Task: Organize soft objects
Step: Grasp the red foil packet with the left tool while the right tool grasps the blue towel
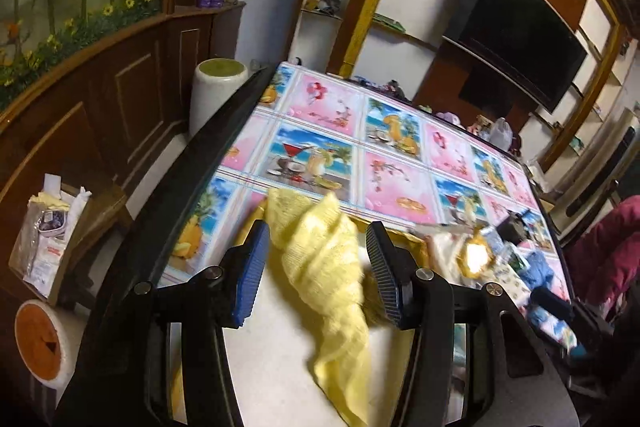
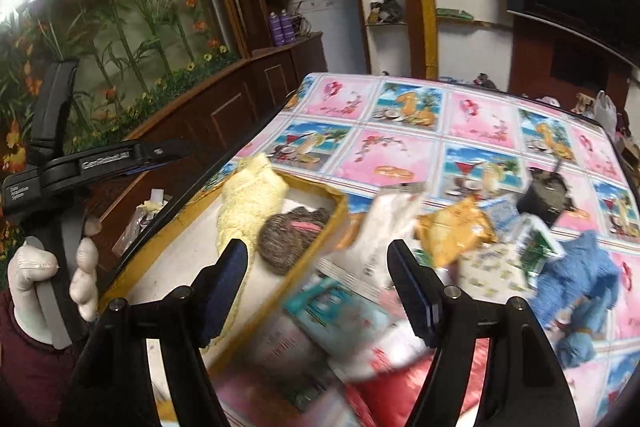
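A yellow knitted cloth (image 1: 320, 267) lies draped across a shallow box with a mustard rim (image 1: 400, 237) and a white floor. My left gripper (image 1: 318, 231) hovers over the cloth, open, its blue pads either side without pressing. In the right wrist view the same cloth (image 2: 248, 203) hangs over the box's left edge, and a grey-brown knitted piece with a pink stripe (image 2: 292, 239) rests in the box's far right corner (image 2: 320, 223). My right gripper (image 2: 318, 247) is open above blurred packets, holding nothing. A blue knitted item (image 2: 576, 279) lies to its right.
The fruit-patterned tablecloth (image 1: 400, 167) carries an orange packet (image 2: 452, 231), a white bag (image 2: 384, 223), a black object (image 2: 548, 195) and a red packet (image 2: 400, 387). A gloved hand (image 2: 84, 279) holds the left gripper (image 2: 120, 159). A white cylinder (image 1: 220, 87) stands beyond the table's left edge.
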Demonstrator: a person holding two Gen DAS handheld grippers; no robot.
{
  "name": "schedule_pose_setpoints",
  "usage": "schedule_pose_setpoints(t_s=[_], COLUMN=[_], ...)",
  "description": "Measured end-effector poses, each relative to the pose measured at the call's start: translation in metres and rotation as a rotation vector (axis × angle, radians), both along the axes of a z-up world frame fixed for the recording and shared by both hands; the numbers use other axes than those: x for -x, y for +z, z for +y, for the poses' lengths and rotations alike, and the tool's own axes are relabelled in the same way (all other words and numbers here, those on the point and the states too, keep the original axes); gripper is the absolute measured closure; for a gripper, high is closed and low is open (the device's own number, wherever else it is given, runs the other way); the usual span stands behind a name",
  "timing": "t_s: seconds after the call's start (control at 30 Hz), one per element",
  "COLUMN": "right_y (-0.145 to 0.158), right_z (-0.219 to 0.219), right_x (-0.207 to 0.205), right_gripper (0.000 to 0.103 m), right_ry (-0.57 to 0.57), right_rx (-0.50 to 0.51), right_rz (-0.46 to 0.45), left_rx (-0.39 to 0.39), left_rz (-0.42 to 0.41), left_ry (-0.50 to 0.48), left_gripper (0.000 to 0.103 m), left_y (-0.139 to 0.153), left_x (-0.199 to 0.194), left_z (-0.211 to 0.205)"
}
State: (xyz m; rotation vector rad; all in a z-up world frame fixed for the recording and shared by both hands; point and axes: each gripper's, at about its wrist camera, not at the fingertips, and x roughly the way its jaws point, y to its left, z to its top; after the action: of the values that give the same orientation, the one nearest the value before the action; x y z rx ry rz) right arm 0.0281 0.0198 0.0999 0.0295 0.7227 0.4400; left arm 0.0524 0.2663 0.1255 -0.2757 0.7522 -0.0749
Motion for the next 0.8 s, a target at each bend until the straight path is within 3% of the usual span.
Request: schedule_pose_setpoints(t_s=[0.2, 0.33, 0.57, 0.8], right_y=[0.001, -0.014, -0.046, -0.049], right_z=[-0.075, -0.118, -0.162, -0.221], right_x=[0.020, 0.028, 0.049, 0.053], right_gripper=[0.031, 0.031, 0.031, 0.030], right_ry=[-0.137, -0.220, -0.282, -0.387], right_rx=[0.013, -0.023, -0.056, -0.145], right_rz=[-0.015, 0.040, 0.102, 0.108], left_rx=[0.003, -0.003, -0.065, -0.124], left_rz=[0.018, 0.085, 0.144, 0.190], left_ry=[-0.130, -0.222, -0.341, -0.428], left_gripper=[0.053, 0.053, 0.053, 0.053], left_y=[0.000, -0.021, -0.048, -0.066], left_x=[0.026, 0.031, 0.038, 0.029], left_z=[-0.048, -0.093, -0.168, -0.223])
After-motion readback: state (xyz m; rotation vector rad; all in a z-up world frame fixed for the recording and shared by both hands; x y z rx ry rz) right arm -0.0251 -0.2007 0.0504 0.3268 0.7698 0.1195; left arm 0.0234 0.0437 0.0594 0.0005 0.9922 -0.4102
